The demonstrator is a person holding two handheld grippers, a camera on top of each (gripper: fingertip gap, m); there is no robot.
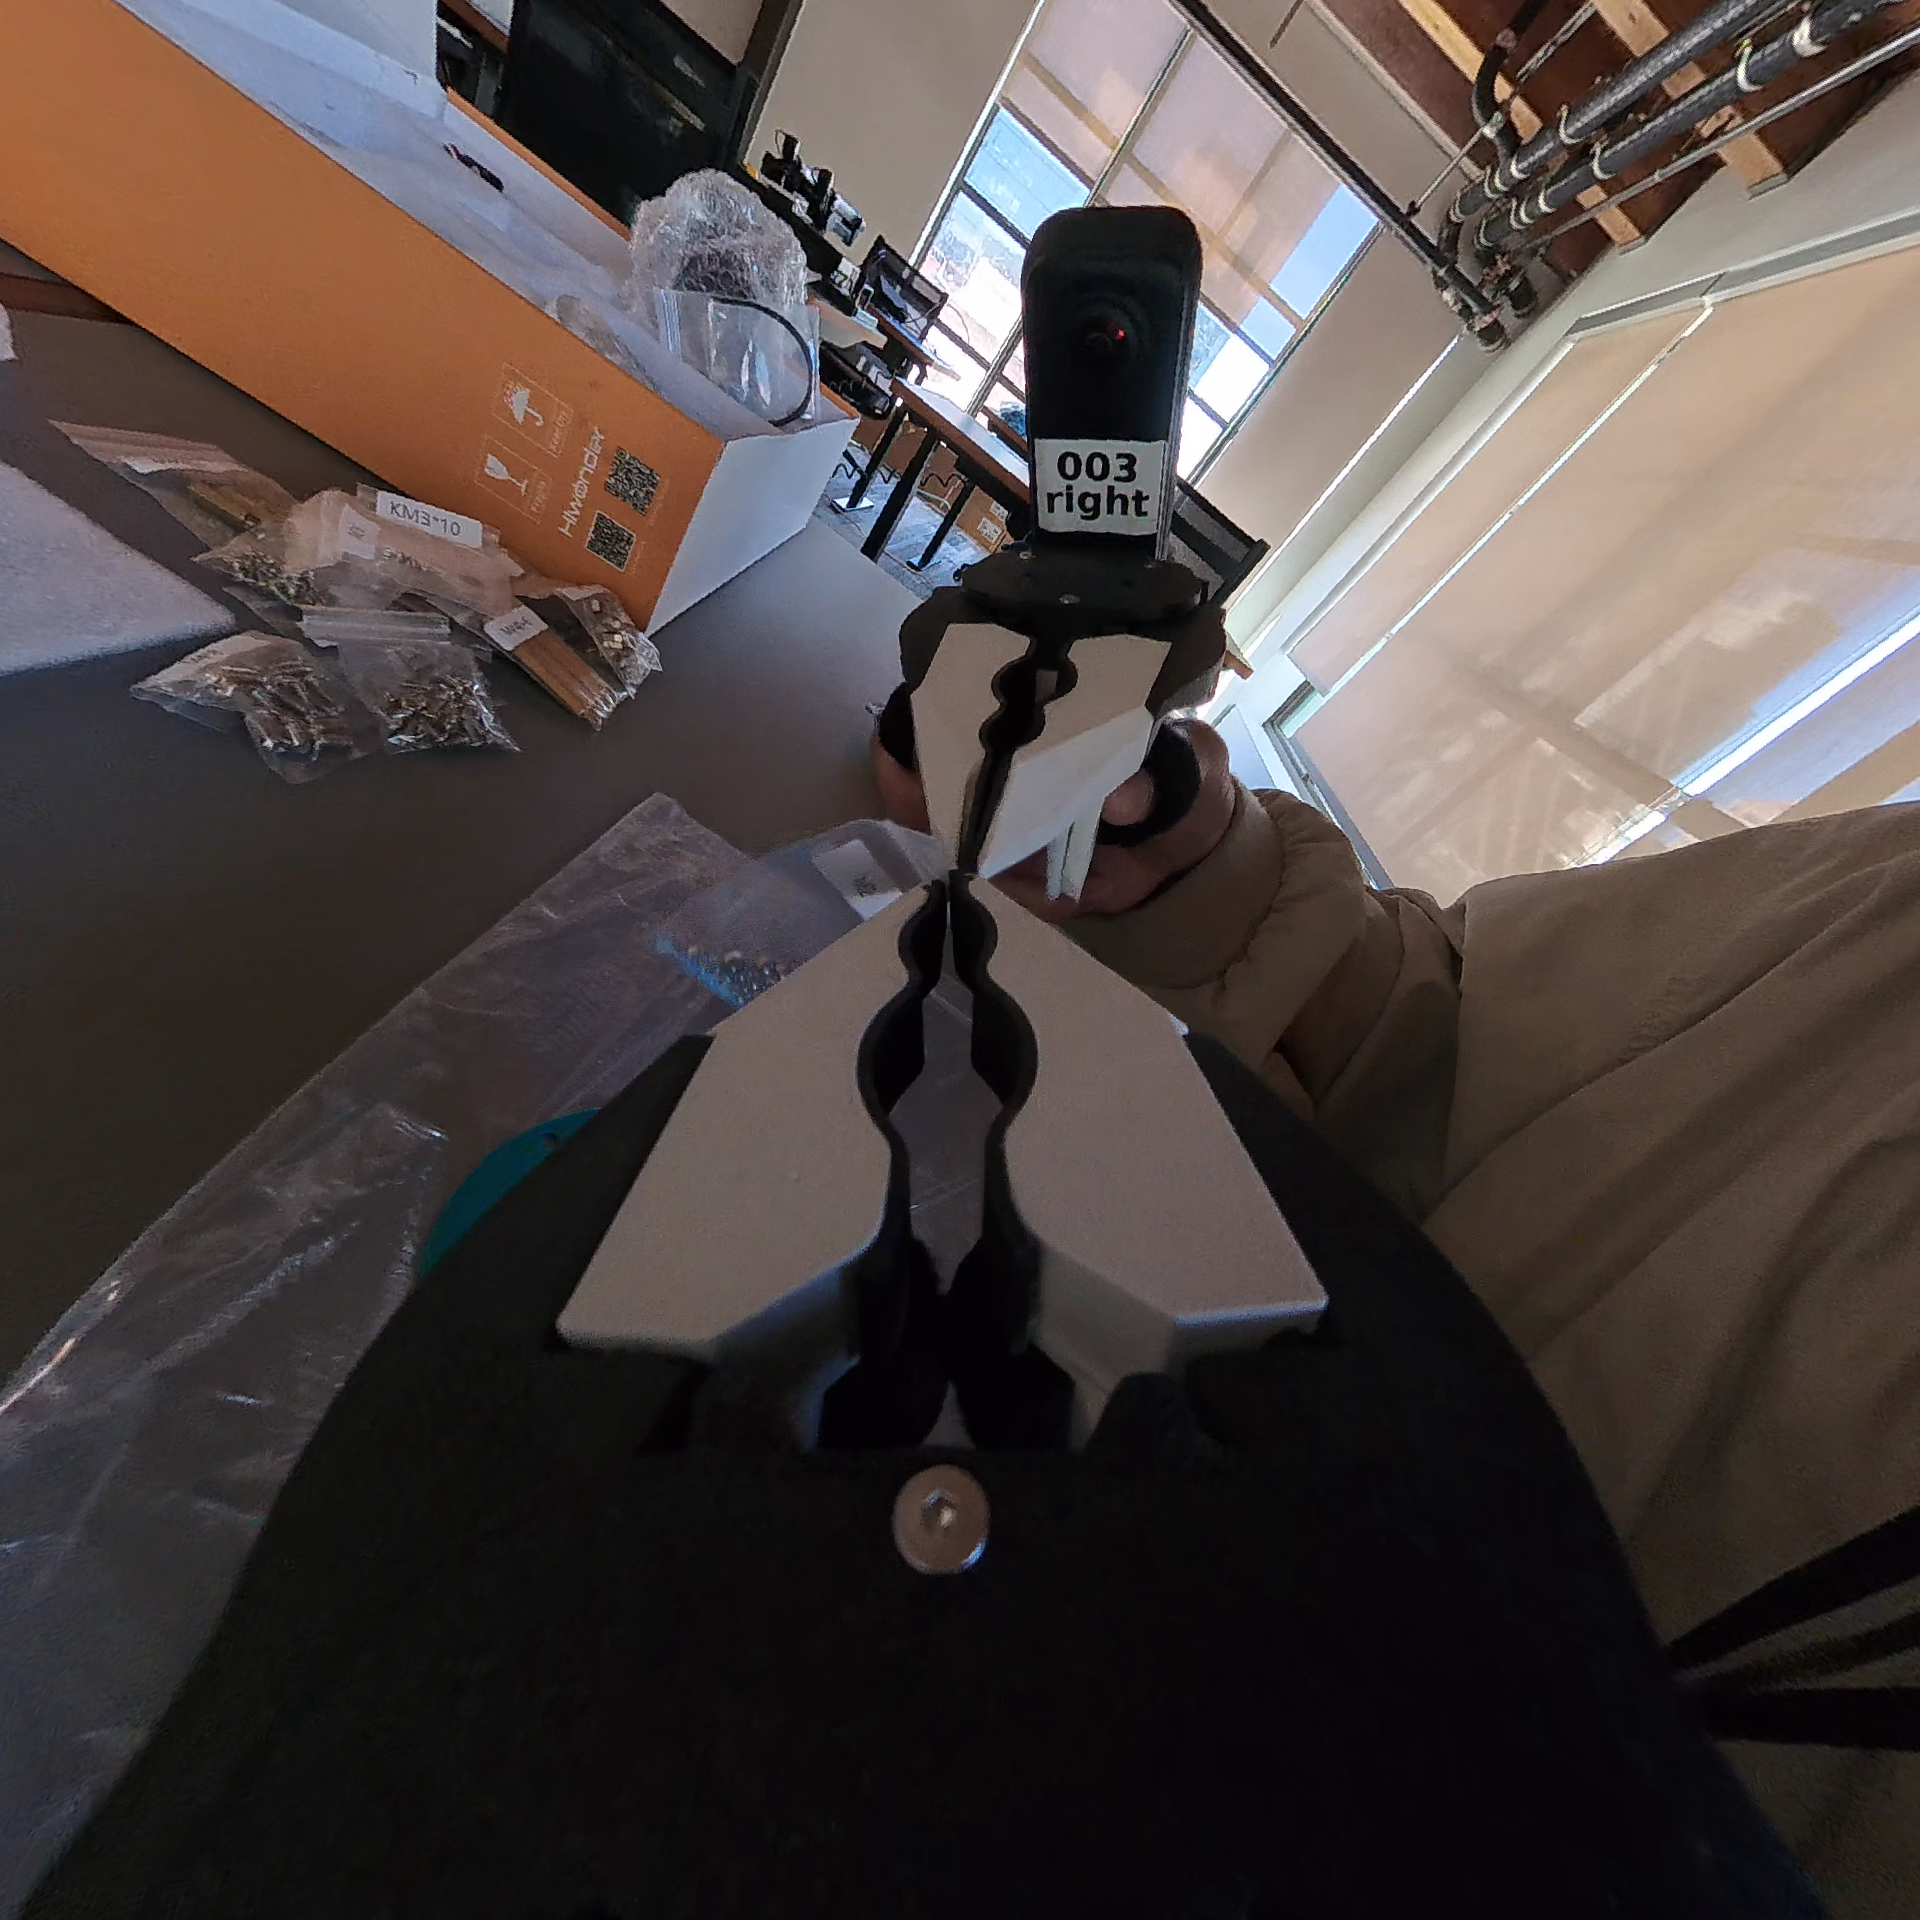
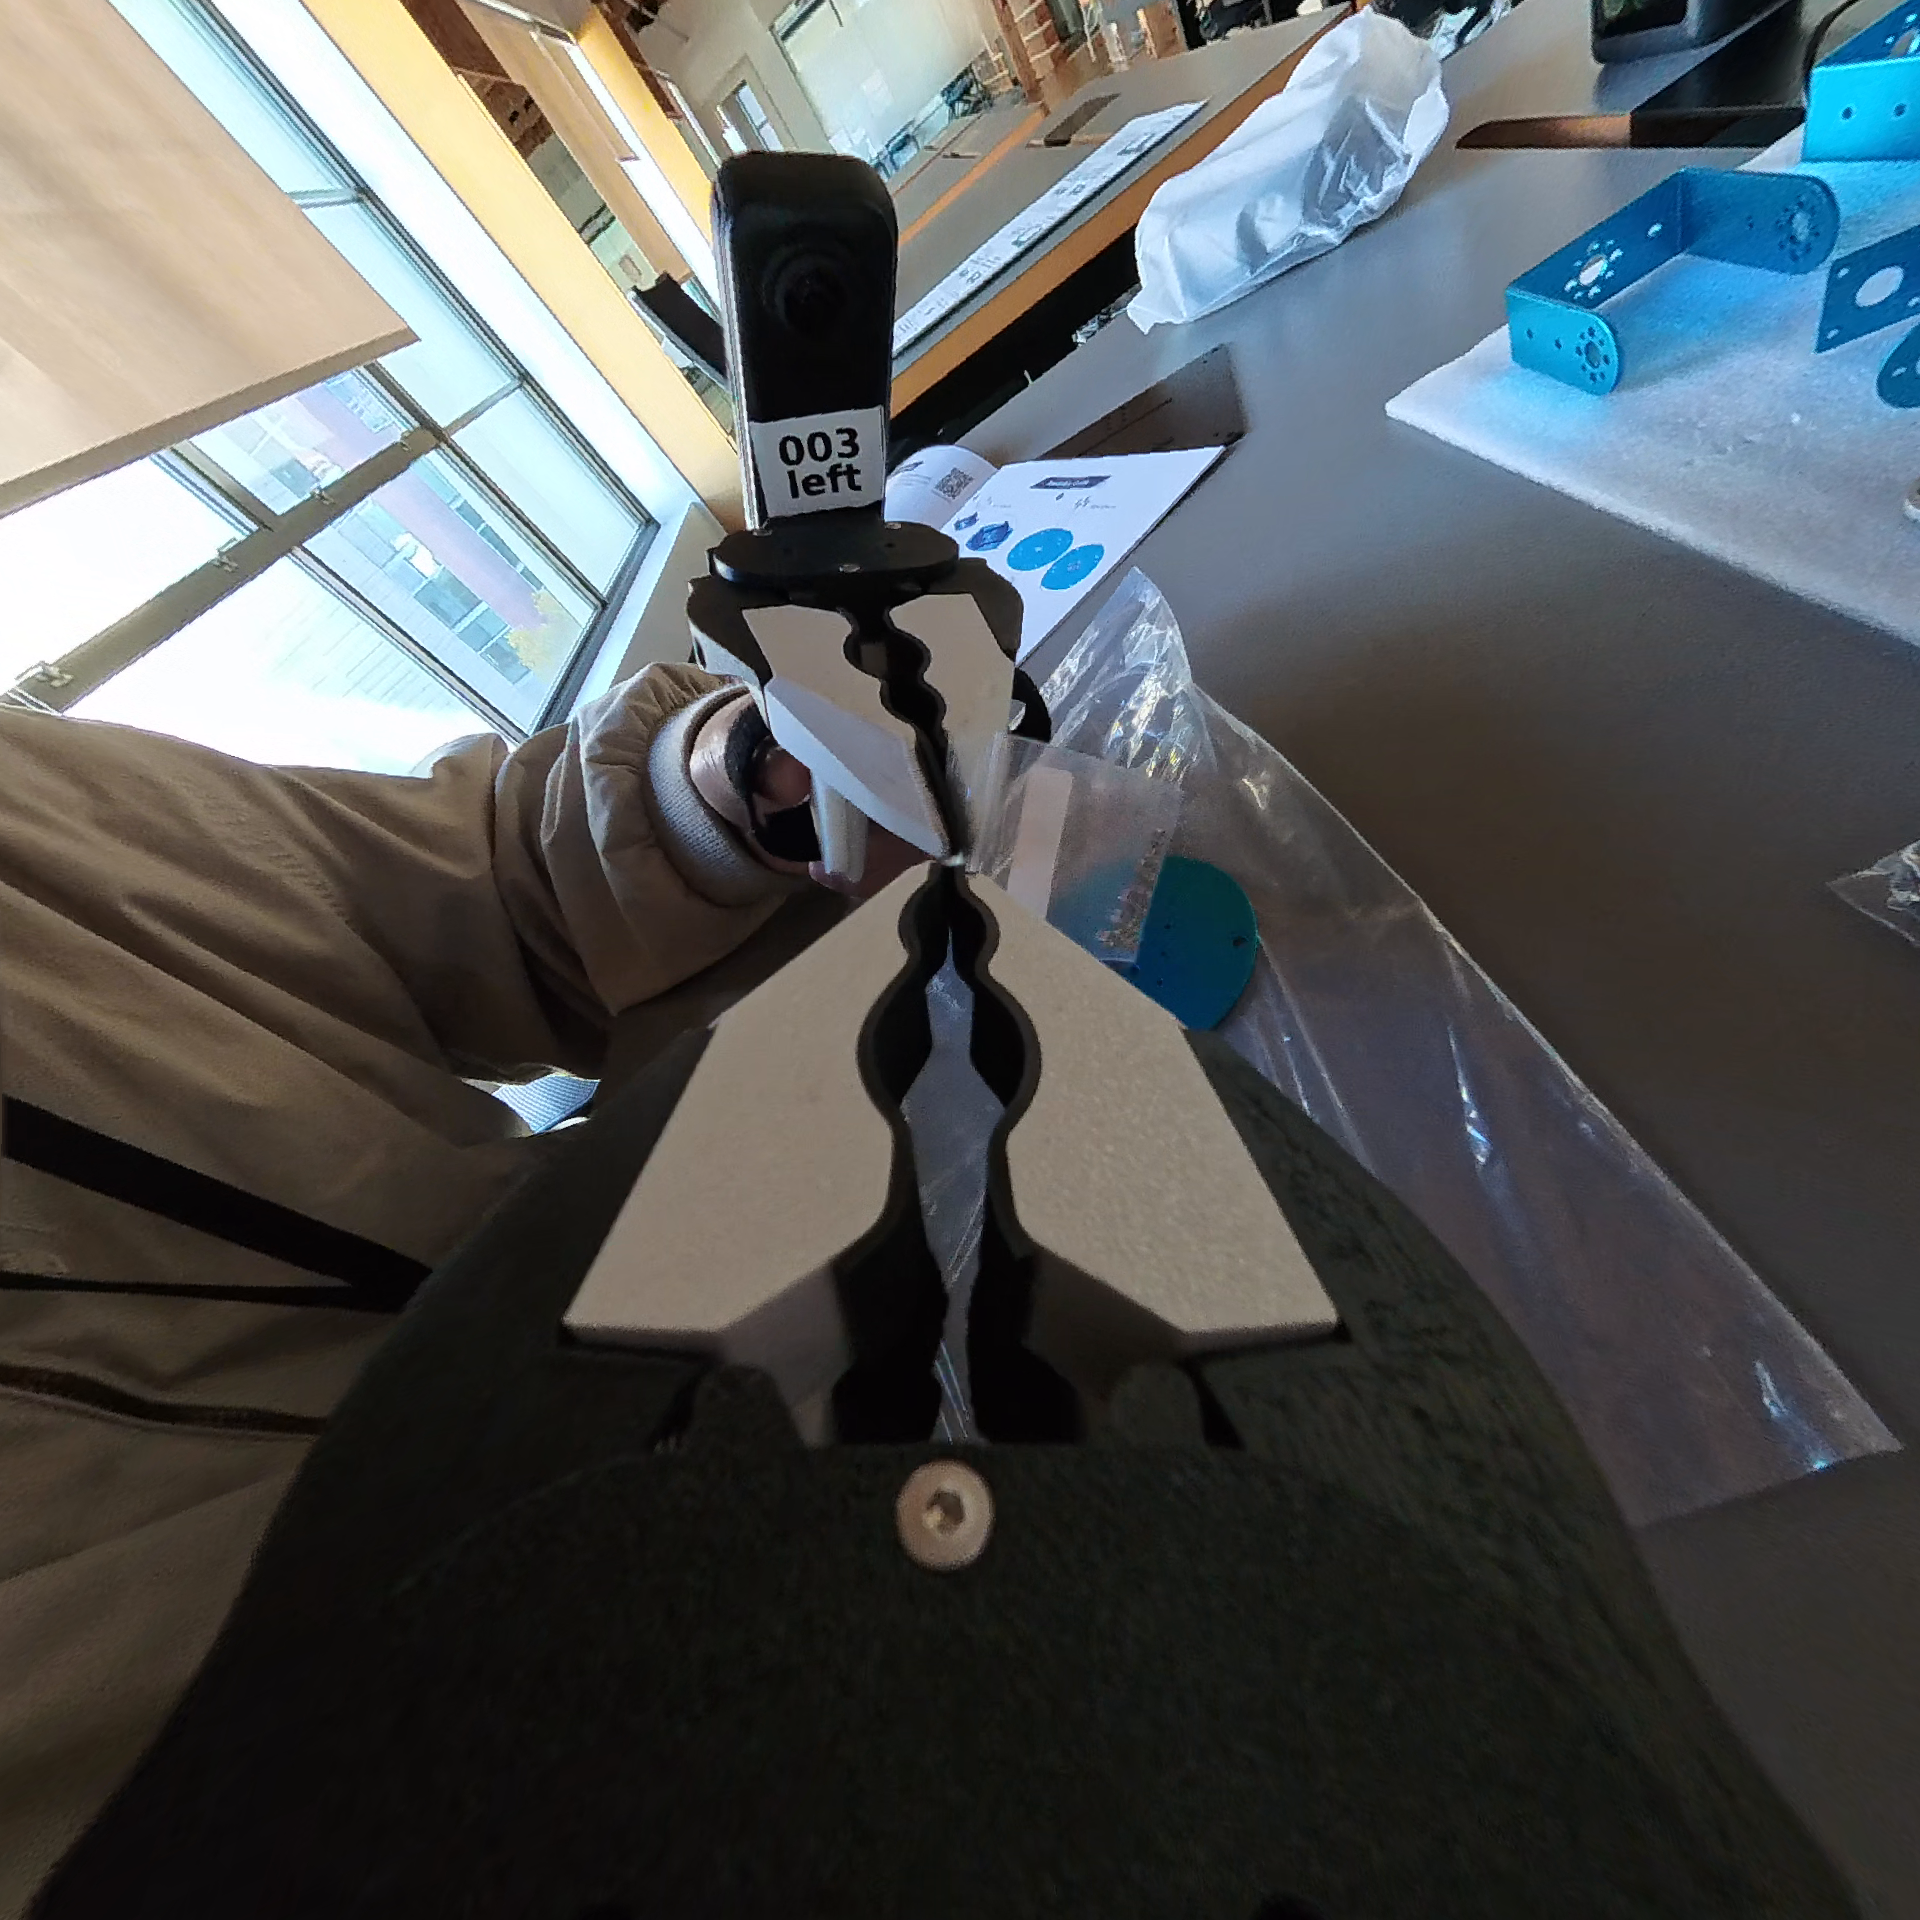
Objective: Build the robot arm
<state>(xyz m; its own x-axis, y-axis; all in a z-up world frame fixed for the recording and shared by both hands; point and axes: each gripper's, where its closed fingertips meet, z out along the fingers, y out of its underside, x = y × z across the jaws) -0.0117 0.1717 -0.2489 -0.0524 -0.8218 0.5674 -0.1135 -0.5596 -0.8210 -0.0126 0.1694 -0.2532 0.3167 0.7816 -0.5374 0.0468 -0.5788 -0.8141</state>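
My left gripper [image 1: 951, 896] and my right gripper [image 2: 948, 879] meet tip to tip above the grey table [image 1: 260, 935]. Both are shut on the top edge of a small clear bag [image 2: 1081, 831] with a white label and small metal parts inside. The bag hangs beside the tips and also shows in the left wrist view [image 1: 847, 873]. The right gripper [image 1: 971, 854] faces me in the left wrist view, and the left gripper [image 2: 948, 831] faces me in the right wrist view. A larger clear plastic bag [image 2: 1455, 1143] lies below on the table, with a blue round disc [image 2: 1195, 961] in it.
An orange cardboard box [image 1: 343, 301] with bubble wrap [image 1: 717, 260] stands at the back. Several bags of screws [image 1: 343, 675] lie in front of it. A white foam sheet [image 2: 1662, 457] carries blue metal brackets [image 2: 1662, 281]. A leaflet [image 2: 1081, 509] and a white plastic bag [image 2: 1288, 197] lie nearby. Only a small space, under 4 cm, lies between the two pairs of fingers. Both grippers' tips are roughly 10 cm from the blue round disc [image 2: 1195, 961].
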